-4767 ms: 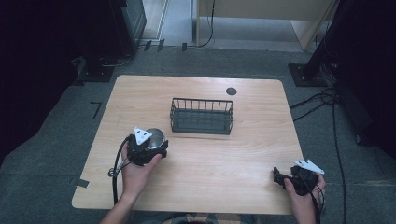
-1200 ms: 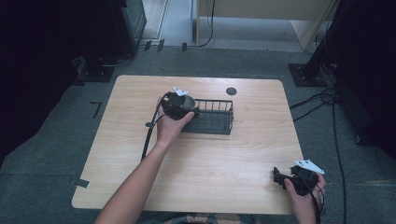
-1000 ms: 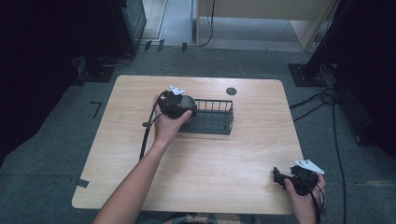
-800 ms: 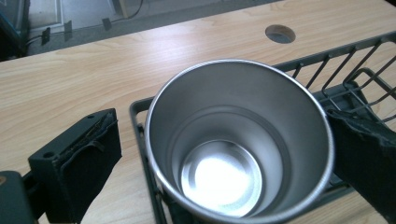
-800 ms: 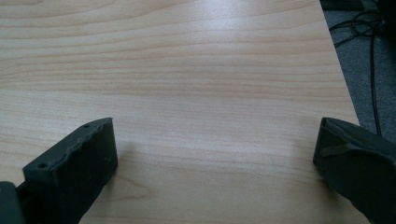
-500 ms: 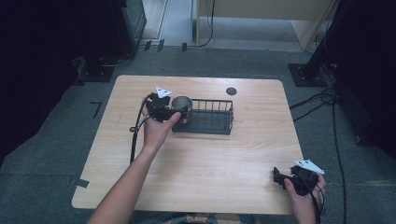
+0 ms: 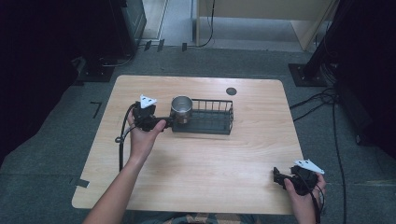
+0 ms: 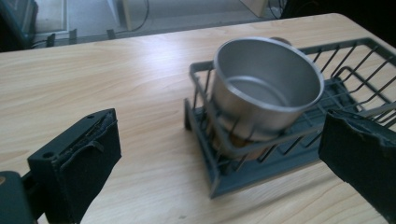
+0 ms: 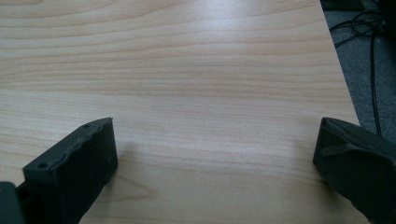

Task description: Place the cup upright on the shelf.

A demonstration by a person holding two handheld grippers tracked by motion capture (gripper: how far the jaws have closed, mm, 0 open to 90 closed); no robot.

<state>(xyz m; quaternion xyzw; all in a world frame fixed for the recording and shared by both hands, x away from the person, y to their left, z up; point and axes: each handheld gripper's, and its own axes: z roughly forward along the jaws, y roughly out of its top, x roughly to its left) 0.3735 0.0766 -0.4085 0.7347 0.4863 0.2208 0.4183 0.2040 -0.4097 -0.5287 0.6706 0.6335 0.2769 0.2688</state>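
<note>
A shiny metal cup point(image 7: 181, 108) point(image 8: 266, 88) stands upright in the left end of a dark wire basket point(image 7: 211, 123) point(image 8: 201, 135) at the middle of the wooden table point(image 7: 201, 158). My left gripper point(image 7: 169, 122) point(image 8: 224, 144) is just left of the basket and points at the cup. Its jaws have just opened wide and hold nothing; the cup stands a little ahead of the pads point(image 8: 91, 149), apart from them. My right gripper point(image 7: 279, 177) point(image 9: 215, 158) rests open near the table's front right corner, over bare wood.
A small black round mark point(image 7: 231, 91) lies on the table behind the basket. The basket's right part holds nothing. Cables point(image 7: 322, 100) run over the grey floor to the right, and dark stands flank the table.
My left gripper has let go of the cup in the basket and drawn back to the left. The right gripper has stayed where it was.
</note>
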